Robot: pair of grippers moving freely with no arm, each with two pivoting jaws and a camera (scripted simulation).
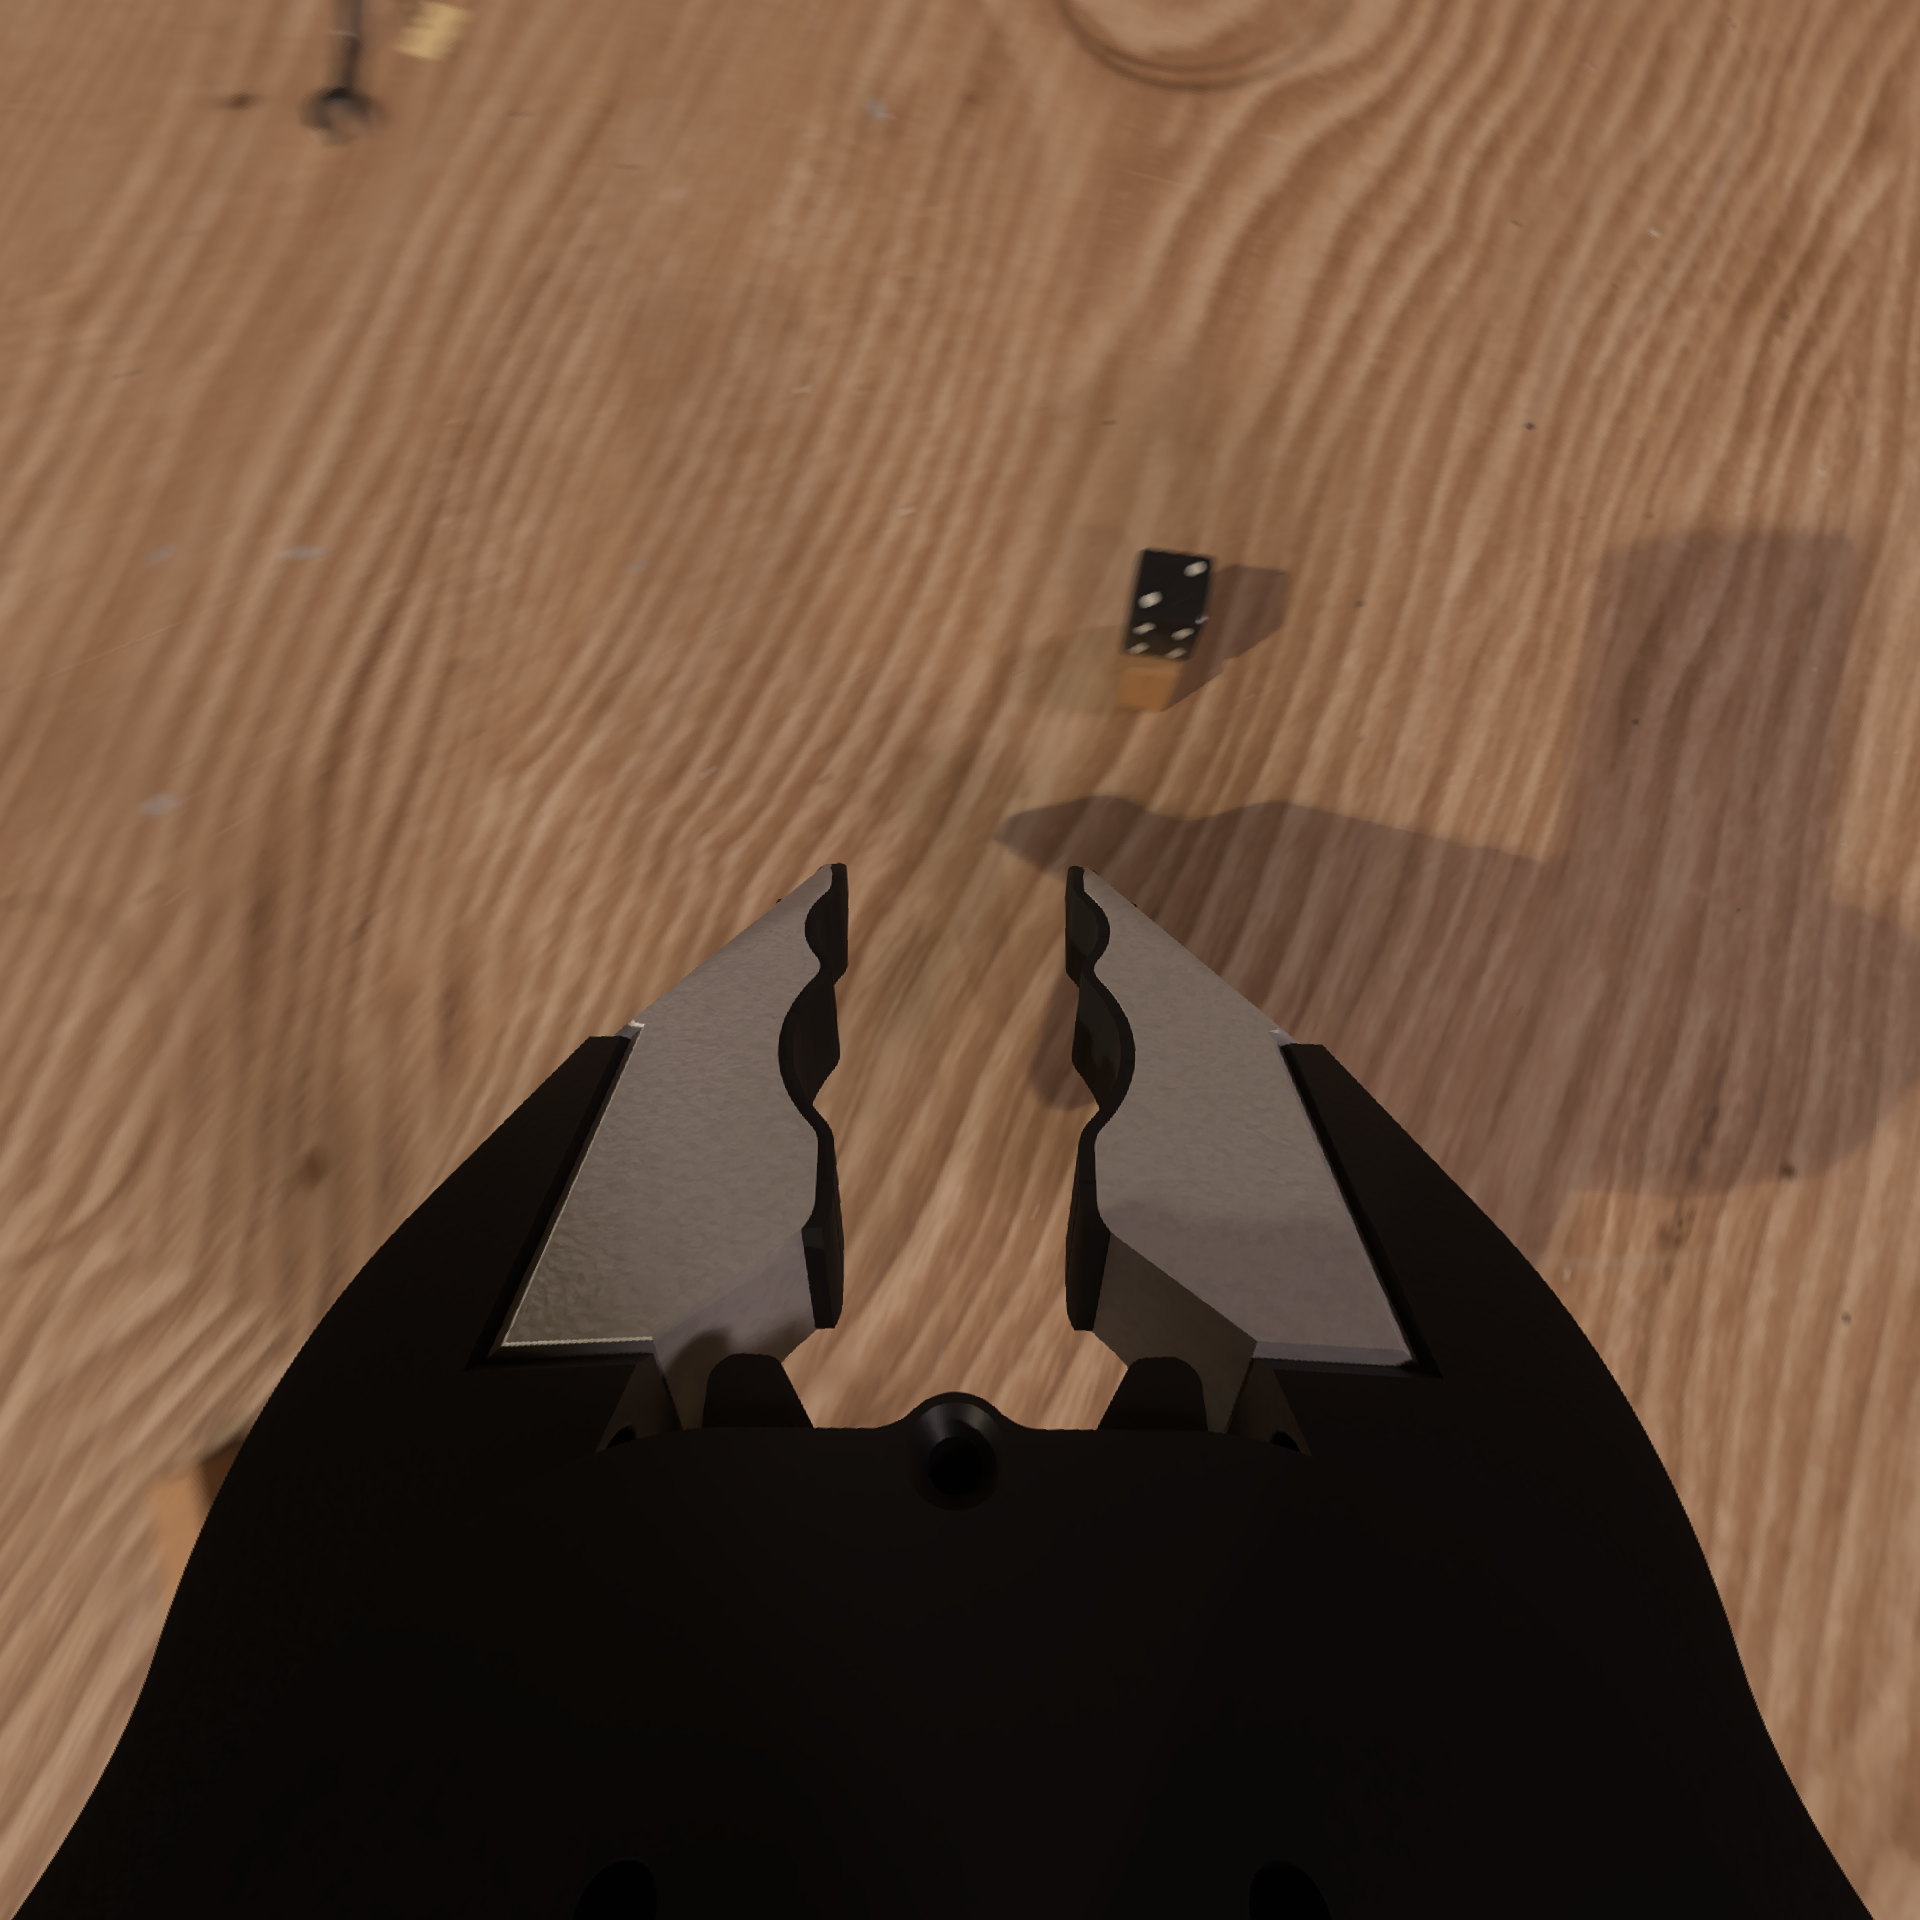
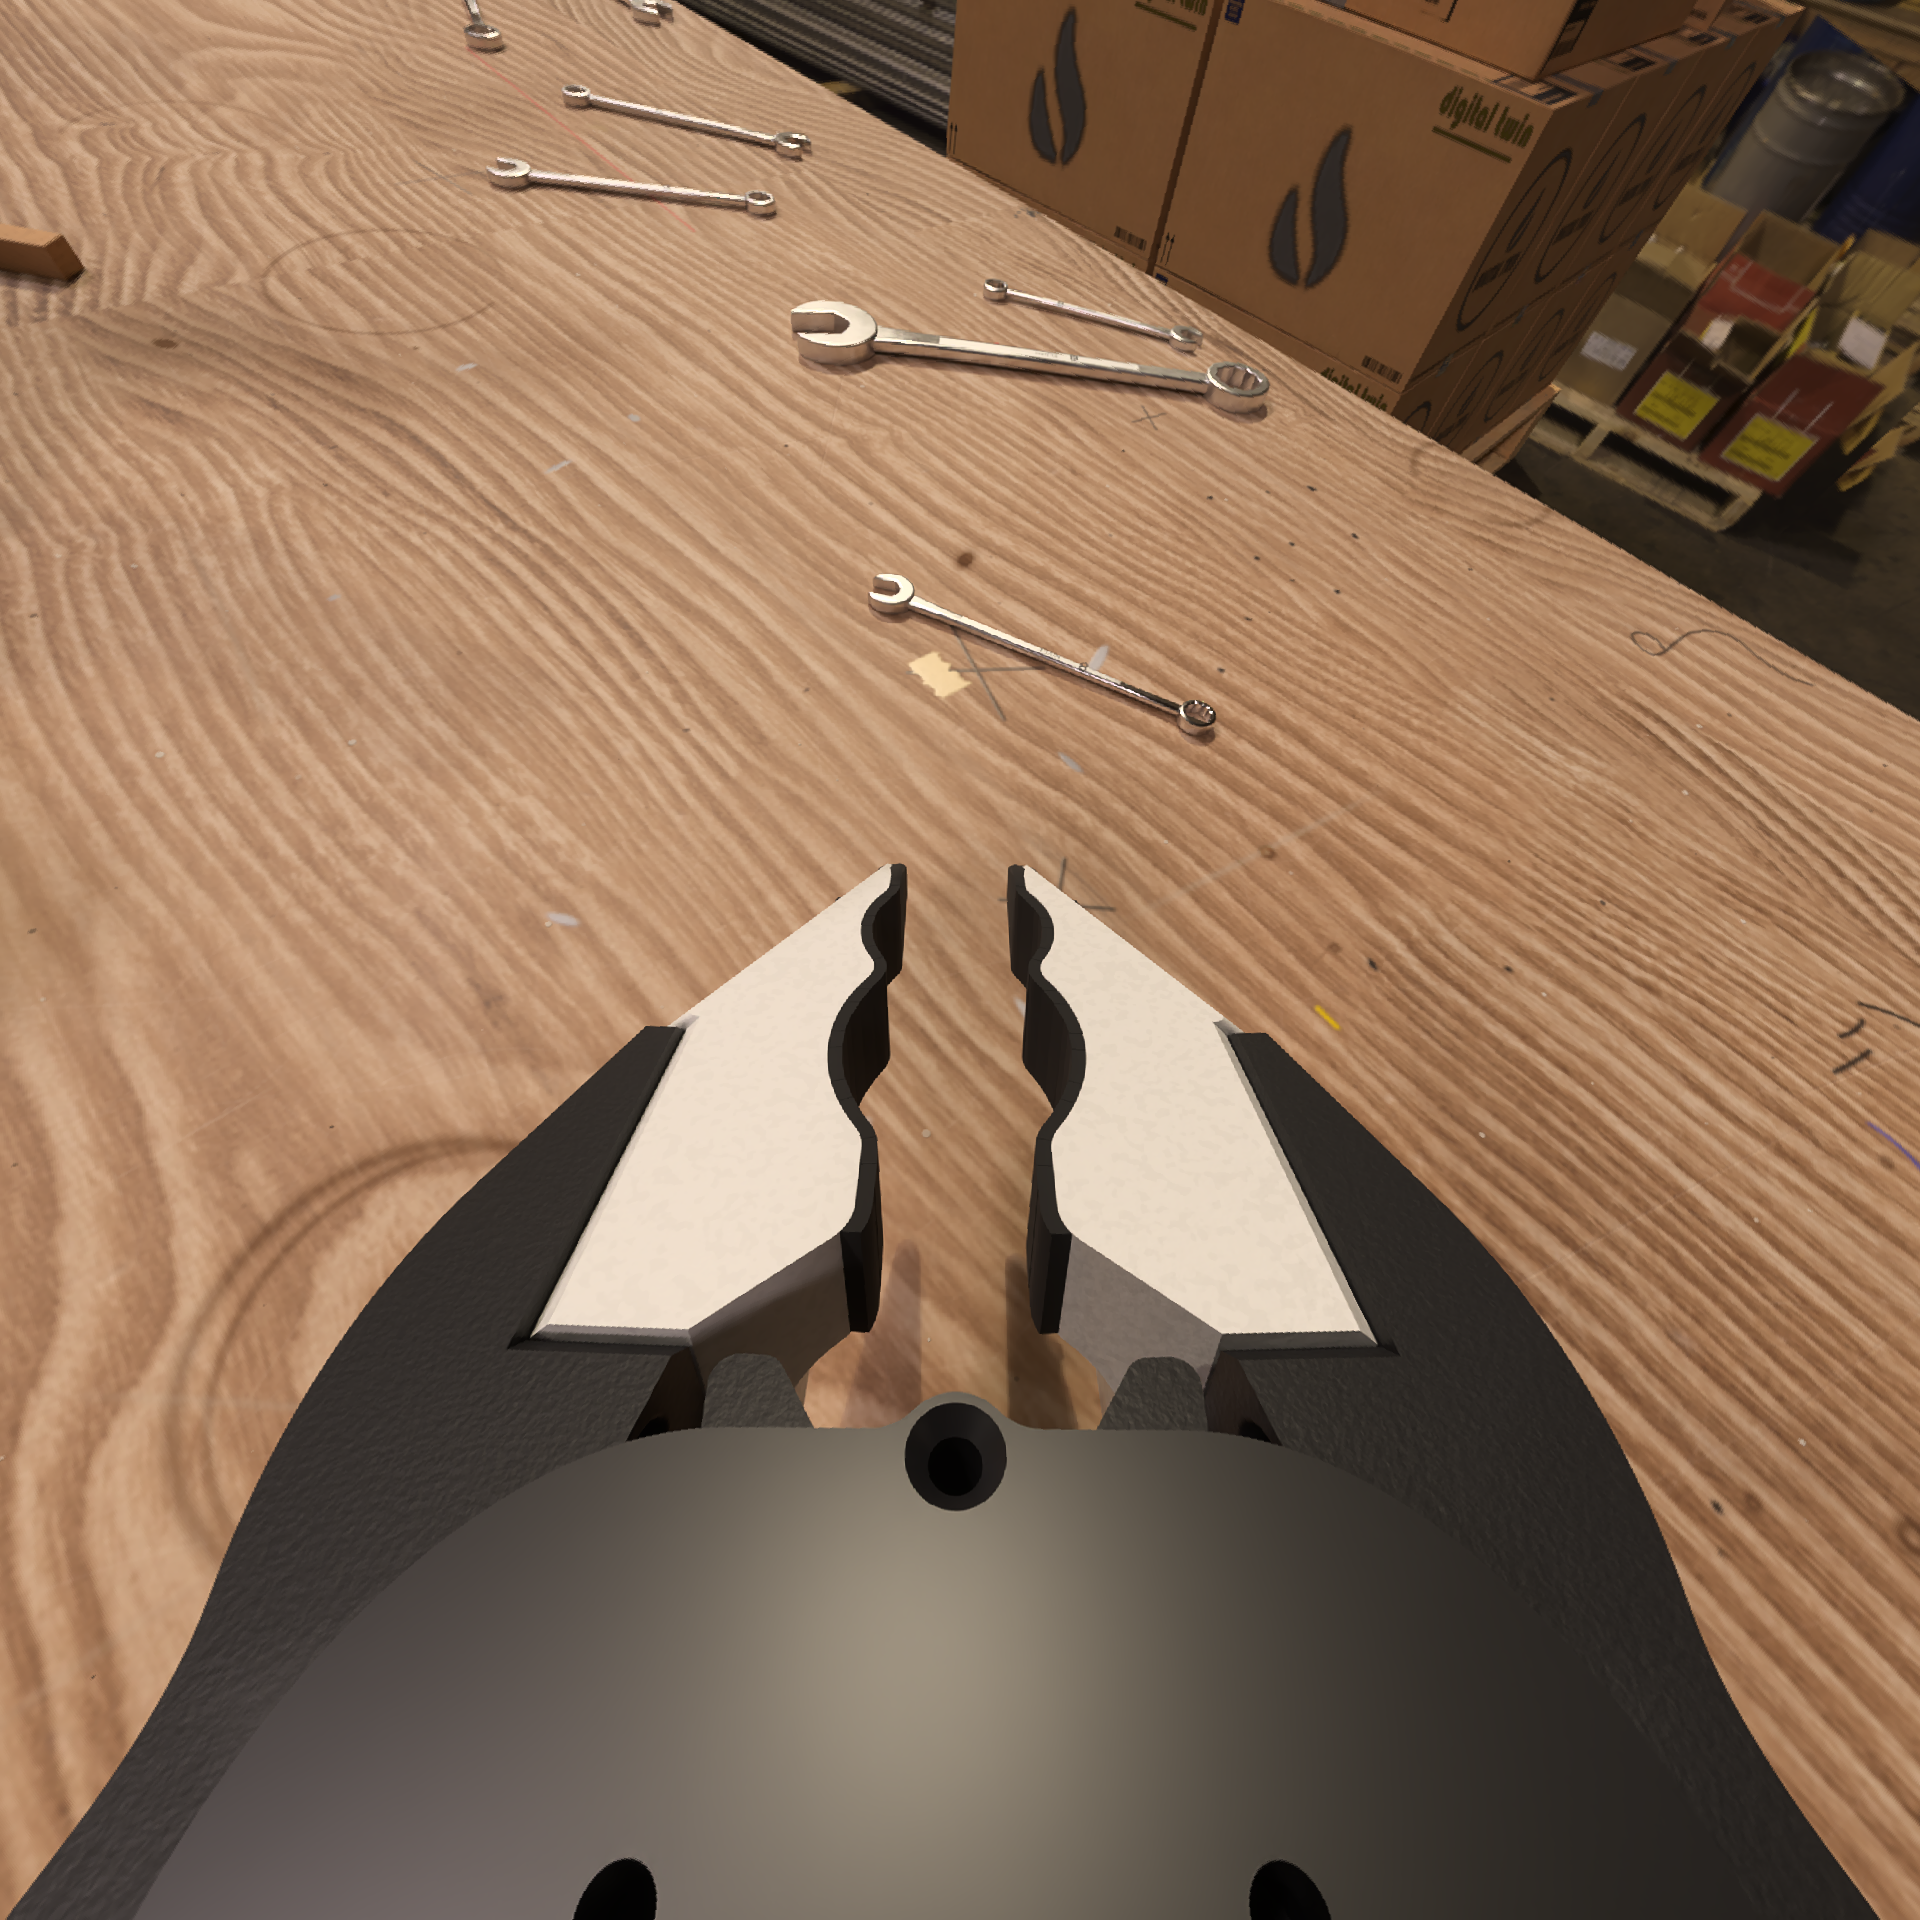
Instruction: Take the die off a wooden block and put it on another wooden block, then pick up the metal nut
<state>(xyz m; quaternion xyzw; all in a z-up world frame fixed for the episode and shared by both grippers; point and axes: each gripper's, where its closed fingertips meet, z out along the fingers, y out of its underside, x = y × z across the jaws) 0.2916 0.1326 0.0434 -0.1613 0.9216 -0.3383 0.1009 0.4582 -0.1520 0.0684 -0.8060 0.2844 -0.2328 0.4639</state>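
Note:
A black die [image 1: 1168,603] with white pips sits on top of a small wooden block [image 1: 1146,686] on the wooden table, ahead and a little right of my left gripper [image 1: 957,871]. The left gripper is open and empty, above the table and short of the block. My right gripper [image 2: 957,869] is open with a narrow gap, empty, above bare table. The end of another wooden block [image 2: 40,252] shows at the left edge of the right wrist view. No metal nut shows in either view.
Several silver wrenches lie ahead of the right gripper, the nearest [image 2: 1042,652] and a large one [image 2: 1029,351]. Cardboard boxes [image 2: 1340,156] stand beyond the table's far right edge [image 2: 1558,509]. A dark wrench-like tool [image 1: 343,73] and a small brass-coloured item [image 1: 431,26] lie far left in the left wrist view.

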